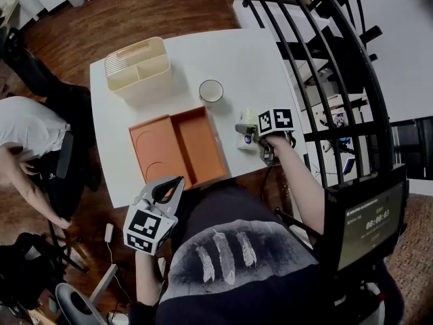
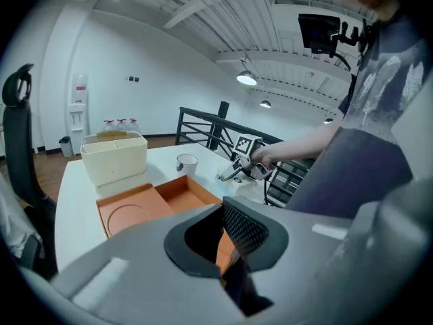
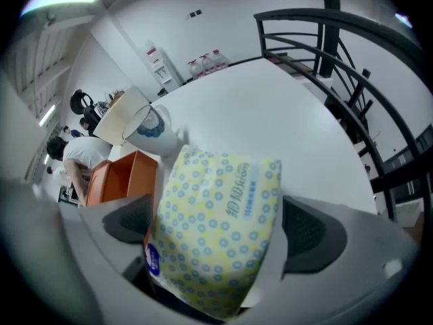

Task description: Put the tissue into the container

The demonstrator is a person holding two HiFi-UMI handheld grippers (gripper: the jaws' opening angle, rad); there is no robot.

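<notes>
A yellow tissue pack with blue dots (image 1: pixel 246 136) lies near the white table's right edge. It fills the right gripper view (image 3: pixel 216 229), tilted between the jaws of my right gripper (image 1: pixel 252 139). Those jaws stand wide, with slim gaps on both sides of the pack, so the pads do not press on it. An orange two-compartment tray (image 1: pixel 203 147) sits at the table's front middle, to the left of the pack. My left gripper (image 1: pixel 177 183) hovers off the table's front edge, its tips together and nothing held.
A cream slatted basket (image 1: pixel 139 63) stands at the back left and a white cup (image 1: pixel 211 90) behind the tray. A black railing (image 1: pixel 318 59) runs just past the table's right edge. A seated person (image 1: pixel 27 137) is at the left.
</notes>
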